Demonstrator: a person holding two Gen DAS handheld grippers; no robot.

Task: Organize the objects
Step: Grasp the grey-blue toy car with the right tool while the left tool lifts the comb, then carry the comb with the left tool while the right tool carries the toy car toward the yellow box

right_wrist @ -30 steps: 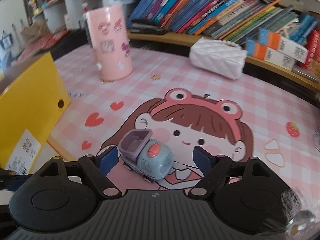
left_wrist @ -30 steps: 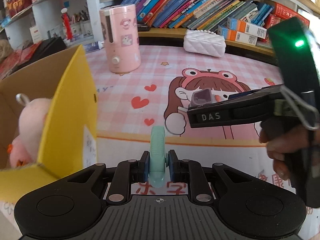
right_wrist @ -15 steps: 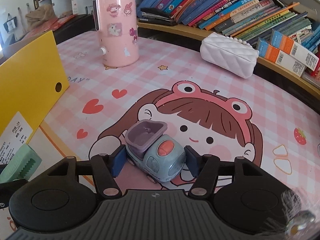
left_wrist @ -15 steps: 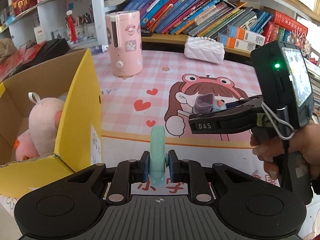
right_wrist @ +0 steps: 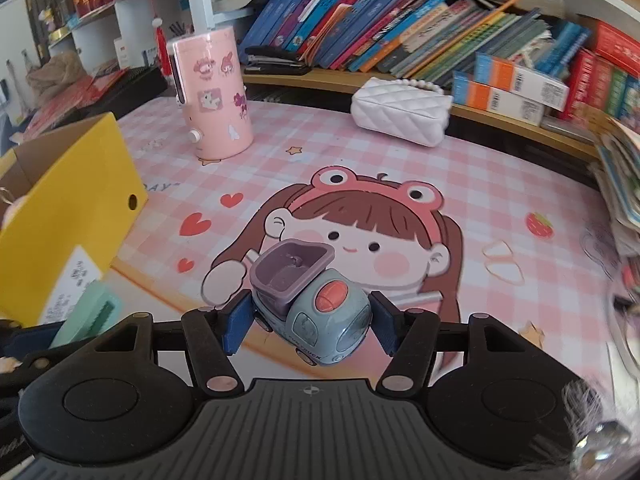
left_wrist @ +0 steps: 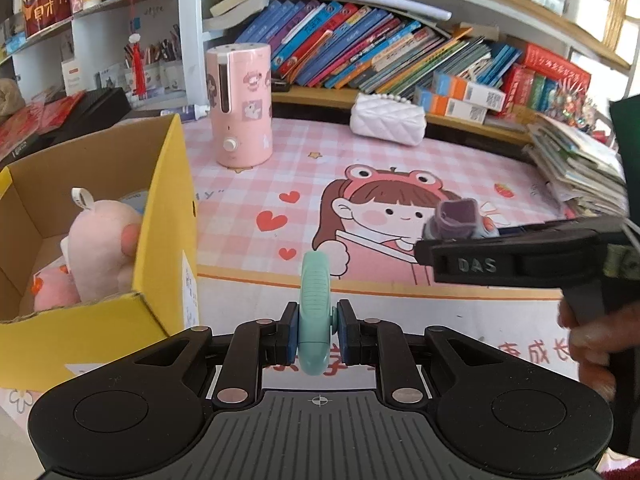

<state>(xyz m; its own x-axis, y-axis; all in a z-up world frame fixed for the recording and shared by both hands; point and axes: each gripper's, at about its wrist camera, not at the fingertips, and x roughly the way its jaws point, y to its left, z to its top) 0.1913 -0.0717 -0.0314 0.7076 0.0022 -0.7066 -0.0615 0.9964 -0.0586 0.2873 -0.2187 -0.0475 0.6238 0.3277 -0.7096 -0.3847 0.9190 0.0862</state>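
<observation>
My left gripper [left_wrist: 317,334] is shut on a mint-green comb-like object [left_wrist: 315,308], held edge-up above the mat beside the yellow cardboard box [left_wrist: 168,208]. The green object also shows in the right wrist view [right_wrist: 88,314]. Pink plush toys [left_wrist: 100,244] lie inside the box. My right gripper [right_wrist: 310,320] is shut on a blue-grey toy truck [right_wrist: 316,312] with a purple bucket, lifted above the cartoon girl mat [right_wrist: 360,216]. The truck also shows in the left wrist view [left_wrist: 458,218], at the right.
A pink humidifier [left_wrist: 239,104] and a white quilted purse [left_wrist: 386,122] stand at the back of the mat. Bookshelves [left_wrist: 380,56] run behind. A stack of books [left_wrist: 576,168] lies at the right edge. The yellow box [right_wrist: 76,200] is on the left.
My right gripper closed on the toy truck and lifted it off the mat, moving right. My left gripper rose a little with the green object still held.
</observation>
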